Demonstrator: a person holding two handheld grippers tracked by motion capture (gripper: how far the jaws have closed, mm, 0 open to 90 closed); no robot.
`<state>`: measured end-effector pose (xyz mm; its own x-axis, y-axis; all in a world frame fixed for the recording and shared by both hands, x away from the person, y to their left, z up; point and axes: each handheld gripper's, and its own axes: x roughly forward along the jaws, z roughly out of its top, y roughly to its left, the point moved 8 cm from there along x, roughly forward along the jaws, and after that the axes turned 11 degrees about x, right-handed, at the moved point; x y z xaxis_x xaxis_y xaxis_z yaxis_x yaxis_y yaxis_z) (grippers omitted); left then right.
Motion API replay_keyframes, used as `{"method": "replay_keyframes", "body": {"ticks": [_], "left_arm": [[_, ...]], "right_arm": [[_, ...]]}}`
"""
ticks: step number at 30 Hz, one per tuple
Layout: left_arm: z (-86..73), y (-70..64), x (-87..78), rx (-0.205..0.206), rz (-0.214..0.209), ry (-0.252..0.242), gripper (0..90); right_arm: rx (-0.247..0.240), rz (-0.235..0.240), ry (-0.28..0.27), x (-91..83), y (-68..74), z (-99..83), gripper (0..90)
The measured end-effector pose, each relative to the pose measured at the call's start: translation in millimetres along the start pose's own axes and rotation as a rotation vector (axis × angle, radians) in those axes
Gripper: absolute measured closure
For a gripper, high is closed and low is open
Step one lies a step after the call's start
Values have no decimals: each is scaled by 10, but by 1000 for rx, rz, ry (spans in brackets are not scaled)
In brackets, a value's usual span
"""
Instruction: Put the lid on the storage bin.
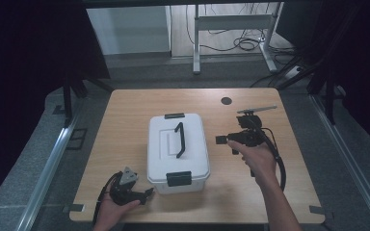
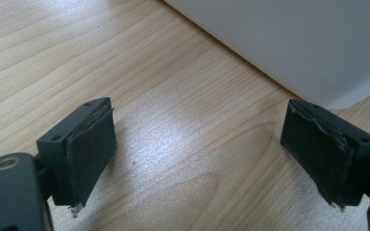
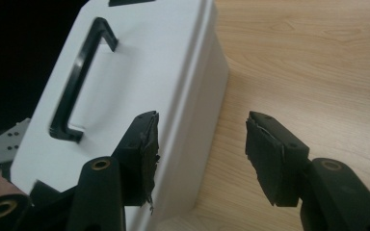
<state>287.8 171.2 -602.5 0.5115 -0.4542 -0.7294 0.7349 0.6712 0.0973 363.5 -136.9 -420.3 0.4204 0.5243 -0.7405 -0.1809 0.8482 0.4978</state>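
A white lidded box (image 1: 166, 154) stands in the middle of the wooden table (image 1: 125, 125). It has a black handle (image 1: 179, 139) on its lid and a black latch at the near end (image 1: 178, 178) and the far end (image 1: 174, 116). My left gripper (image 1: 149, 192) rests low by the box's near left corner, open, with bare wood between its jaws (image 2: 197, 125); the box's wall (image 2: 294, 43) lies just beyond. My right gripper (image 1: 220, 139) hovers at the box's right side, open (image 3: 200, 139), one jaw over the lid's edge. The box (image 3: 139, 72) and its handle (image 3: 77, 82) lie to its left.
A dark round hole (image 1: 226, 101) sits in the tabletop near the far edge. Behind the table stand a metal desk frame (image 1: 231, 29) and floor cables (image 1: 245, 43). Bare wood lies right of the box (image 3: 318, 72). Dark curtains flank both sides.
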Motion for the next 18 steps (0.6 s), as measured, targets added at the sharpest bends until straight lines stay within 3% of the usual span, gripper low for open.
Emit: {"method": "replay_keyframes", "body": {"ticks": [3,6,18], "left_arm": [[0,0,0,0,0,0,121],[1,0,1,-1,1,-1,121],[2,-1,2,-2,1,-2,121]], "right_arm": [[3,5,-9,-16,-82,-34,461],[1,4,-27,-17,-255,-109,461],[6,-1,-25,57,-458,-260,461]]}}
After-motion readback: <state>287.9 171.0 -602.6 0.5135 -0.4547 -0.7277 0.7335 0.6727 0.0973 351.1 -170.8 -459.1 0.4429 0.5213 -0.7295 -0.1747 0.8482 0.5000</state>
